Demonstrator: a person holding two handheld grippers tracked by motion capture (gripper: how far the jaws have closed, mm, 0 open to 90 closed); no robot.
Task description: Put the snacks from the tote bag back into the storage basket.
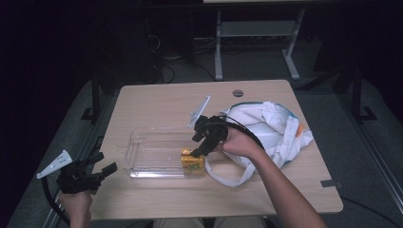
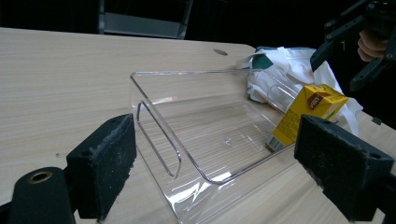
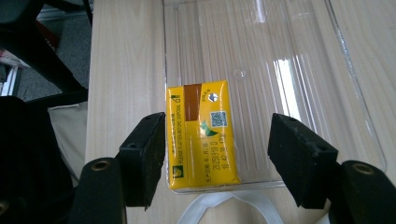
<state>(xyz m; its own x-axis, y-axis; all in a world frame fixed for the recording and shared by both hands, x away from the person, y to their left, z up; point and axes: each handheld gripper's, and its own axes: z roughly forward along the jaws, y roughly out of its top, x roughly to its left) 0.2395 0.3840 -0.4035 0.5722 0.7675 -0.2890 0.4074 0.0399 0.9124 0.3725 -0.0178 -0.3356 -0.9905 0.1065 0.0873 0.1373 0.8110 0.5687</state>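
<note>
Yellow drink carton [image 3: 201, 135] stands in the near-right corner of the clear plastic tray [image 1: 142, 159], against the end wall by the tote bag [image 1: 271, 130].

Right gripper [image 3: 217, 156] hangs right over it with jaws spread. The carton top sits between the pads with a gap on both sides, so nothing is pinched.

Left gripper [image 1: 97, 172] is parked at the counter [image 1: 157, 97] edge, well apart from the tray, jaws spread and empty.

Handling guess: small laminated carton, light. The walls are semi-stiff and will dent under hard squeeze, and the surface is glossy and a bit slick. Best hold is across the two narrow side faces near the top, where the folds stiffen it. Moderate force only. The tray is rigid but light and may slide if bumped.
</note>
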